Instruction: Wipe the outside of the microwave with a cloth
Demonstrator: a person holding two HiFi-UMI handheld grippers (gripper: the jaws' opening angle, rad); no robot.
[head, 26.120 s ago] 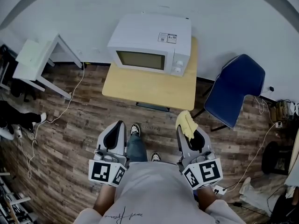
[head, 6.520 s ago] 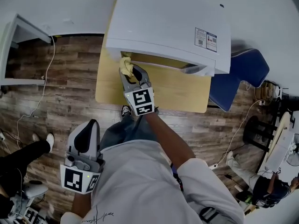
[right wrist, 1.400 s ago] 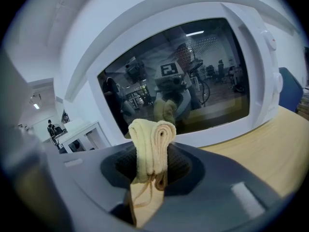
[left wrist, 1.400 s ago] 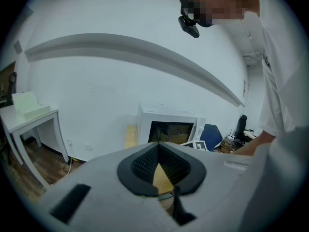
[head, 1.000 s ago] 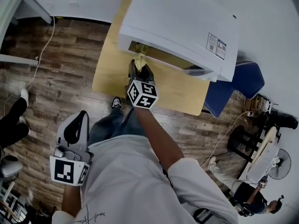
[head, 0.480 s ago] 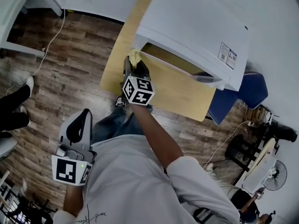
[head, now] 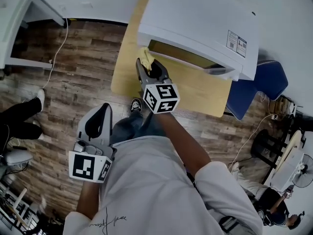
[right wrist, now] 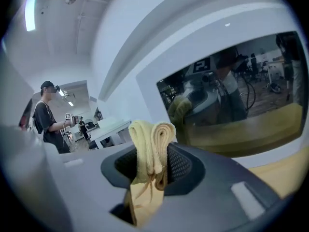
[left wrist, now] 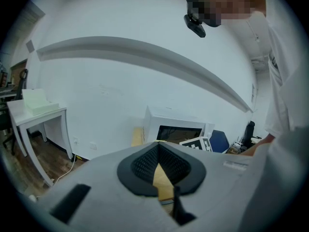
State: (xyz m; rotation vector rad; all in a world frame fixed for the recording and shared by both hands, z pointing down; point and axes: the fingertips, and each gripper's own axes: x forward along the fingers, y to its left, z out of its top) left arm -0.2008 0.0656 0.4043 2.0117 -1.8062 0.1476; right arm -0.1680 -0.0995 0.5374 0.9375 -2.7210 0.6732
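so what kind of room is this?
Likely a lab or office workspace rather than a kitchen: the microwave sits alone on a small wooden table, with a blue chair beside it and a white desk further along.

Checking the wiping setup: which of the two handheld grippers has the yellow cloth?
The right gripper: its jaws are shut on the folded yellow cloth, up at the front of the white microwave. The left gripper is shut on nothing, held low.
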